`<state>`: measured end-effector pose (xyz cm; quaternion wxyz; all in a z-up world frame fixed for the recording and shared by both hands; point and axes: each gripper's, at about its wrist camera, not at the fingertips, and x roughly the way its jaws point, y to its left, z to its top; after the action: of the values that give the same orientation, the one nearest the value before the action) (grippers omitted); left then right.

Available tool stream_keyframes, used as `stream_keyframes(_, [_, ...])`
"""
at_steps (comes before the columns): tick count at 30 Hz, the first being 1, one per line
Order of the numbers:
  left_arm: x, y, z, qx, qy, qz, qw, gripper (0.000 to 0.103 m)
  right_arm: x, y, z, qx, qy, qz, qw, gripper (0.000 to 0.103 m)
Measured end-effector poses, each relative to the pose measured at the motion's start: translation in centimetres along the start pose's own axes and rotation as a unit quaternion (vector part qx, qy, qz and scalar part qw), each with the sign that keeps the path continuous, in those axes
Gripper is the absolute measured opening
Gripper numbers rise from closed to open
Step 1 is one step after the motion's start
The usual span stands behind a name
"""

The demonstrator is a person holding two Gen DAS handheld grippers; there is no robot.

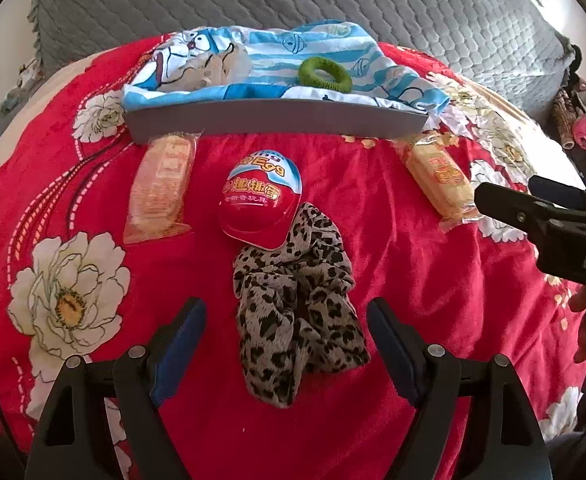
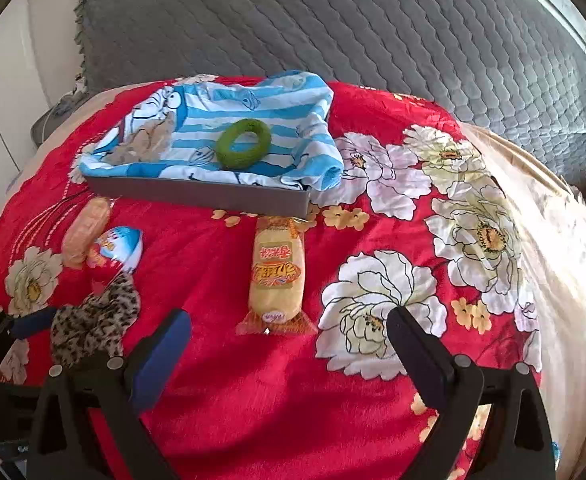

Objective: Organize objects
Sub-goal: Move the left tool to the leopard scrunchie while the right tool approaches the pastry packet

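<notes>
At the bottom of the left wrist view, the left gripper is standing released, its black fingers with blue pads spread wide on either side of a leopard-print scrunchie. The scrunchie is lying crumpled between them, soft and gathered; contact with either pad cannot be told. Just above it, in the middle of the frame, a glossy red plastic toy egg is touching the scrunchie's upper edge. To the left of the egg a wrapped snack cake is lying in clear crinkled film, and to the right a second snack cake is lying slantwise, its lower end near the tip of the right gripper coming in from the right edge.

In the right wrist view, the right gripper is also hanging released at the bottom, holding nothing; the second snack cake is lying lengthwise just above the gap between its fingers. Everything is resting on a red bedspread printed with large white flowers.

Farther up, a shallow grey tray is holding a folded blue-and-white striped cartoon shirt, with a fuzzy green ring sitting on top. Behind it, across the top of the frame, a grey quilted cover is showing a scalloped stitch pattern.
</notes>
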<state>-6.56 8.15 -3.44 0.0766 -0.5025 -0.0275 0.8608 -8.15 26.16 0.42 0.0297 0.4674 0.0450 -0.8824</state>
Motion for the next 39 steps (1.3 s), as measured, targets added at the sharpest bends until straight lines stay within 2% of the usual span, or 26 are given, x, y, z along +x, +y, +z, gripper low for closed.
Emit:
stream_keyframes(13, [2.5,0.1,0.3,-0.007,0.011,0.002,0.9999,0.083,4.0,-0.2,0.4,0.003,0.022,0.001,1.000,0.099])
stream_keyframes(33, [4.3,0.1,1.5,-0.010,0.003,0.001,0.9999,0.083,6.7,-0.5,1.1,0.006,0.027,-0.006,1.000,0.098])
stream_keyframes(36, [4.3,0.1,1.6,-0.011,0.000,0.000,0.9999,0.083,6.9,-0.6,1.1,0.003,0.025,-0.008,1.000,0.091])
stream_keyframes(39, [4.3,0.2,1.5,-0.012,-0.001,-0.001,0.9999,0.083,7.4,-0.6,1.1,0.000,0.030,-0.012,0.999,0.076])
